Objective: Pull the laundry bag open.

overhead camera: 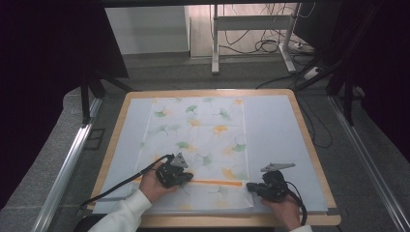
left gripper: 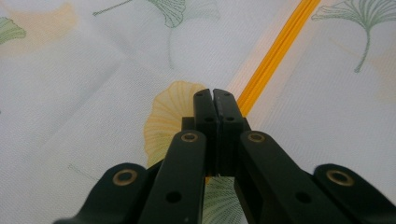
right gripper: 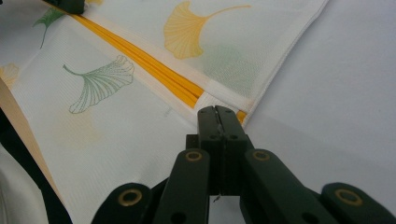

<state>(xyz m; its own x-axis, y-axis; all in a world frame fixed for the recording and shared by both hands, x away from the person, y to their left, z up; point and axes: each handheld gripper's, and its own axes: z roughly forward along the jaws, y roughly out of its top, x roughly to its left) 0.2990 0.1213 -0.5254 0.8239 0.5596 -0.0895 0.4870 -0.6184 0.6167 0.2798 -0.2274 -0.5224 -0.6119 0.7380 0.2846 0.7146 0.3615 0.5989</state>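
Note:
A white cloth printed with green and yellow ginkgo leaves lies flat on the table. An orange stripe runs across its near part. My left gripper rests at the stripe's left end with its jaws shut, its tips down on the cloth beside the orange stripe. My right gripper sits at the cloth's right edge, also shut. Its tips lie right where the orange stripe meets the hem. I see no fold of cloth between either pair of jaws.
The cloth lies on a pale mat that covers a wooden table. Metal rails run along both sides of the table. A desk frame with cables stands on the floor beyond.

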